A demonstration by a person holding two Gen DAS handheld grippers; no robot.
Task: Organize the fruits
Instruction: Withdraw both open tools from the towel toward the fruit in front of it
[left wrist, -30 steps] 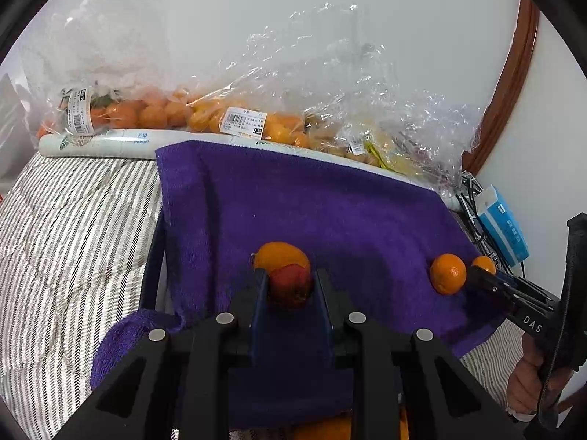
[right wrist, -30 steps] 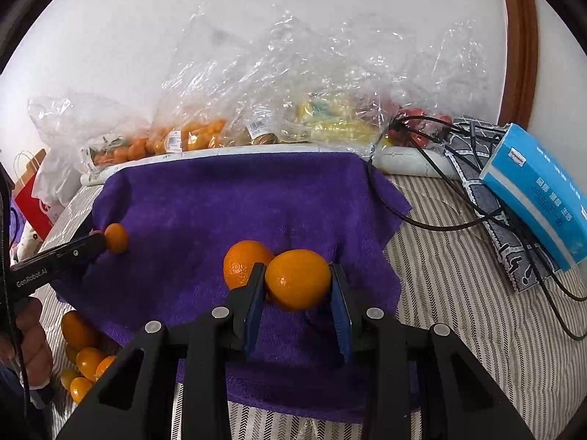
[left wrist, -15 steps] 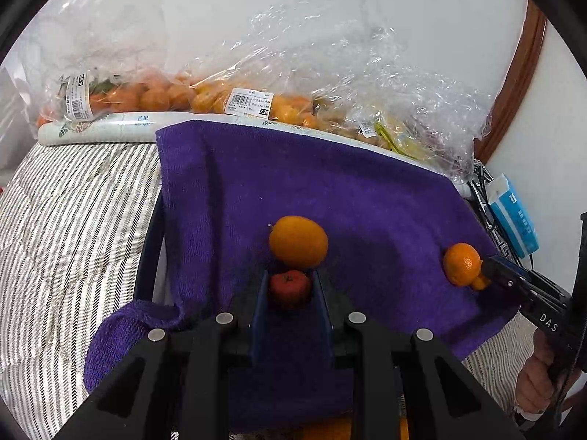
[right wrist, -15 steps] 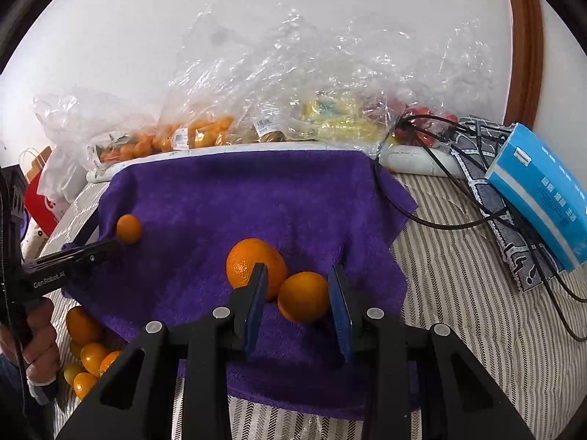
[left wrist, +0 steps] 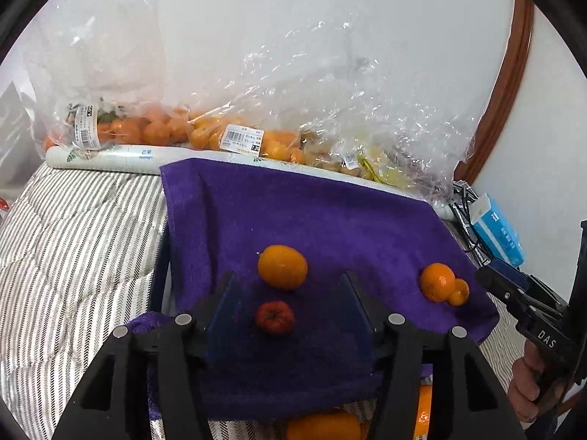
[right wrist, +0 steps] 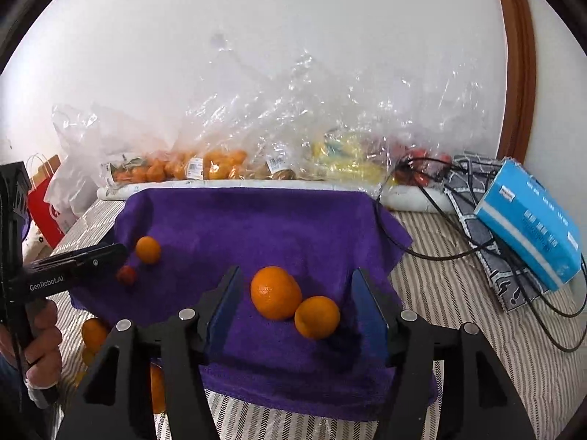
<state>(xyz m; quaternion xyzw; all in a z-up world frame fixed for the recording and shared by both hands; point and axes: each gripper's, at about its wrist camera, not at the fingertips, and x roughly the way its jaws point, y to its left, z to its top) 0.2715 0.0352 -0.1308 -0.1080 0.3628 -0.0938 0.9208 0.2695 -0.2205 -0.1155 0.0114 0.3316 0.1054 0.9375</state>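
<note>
Left tongs (left wrist: 290, 315) opening around a red fruit (left wrist: 275, 317) on the purple towel (left wrist: 330, 220); right tongs (right wrist: 297, 311) opening around two oranges (right wrist: 276, 292), touching neither.

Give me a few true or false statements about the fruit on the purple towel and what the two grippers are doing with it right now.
1. The small red fruit lies on the purple towel, between the fingers of the left gripper. True; the jaws are opening and the pads do not touch it.
2. The right gripper clamps an orange. False; its jaws are opening and the smaller orange sits free on the towel.
3. The smaller orange touches the bigger orange. True.
4. The blue box sits on the purple towel. False; it lies off to the right, on the striped bedding.
</note>
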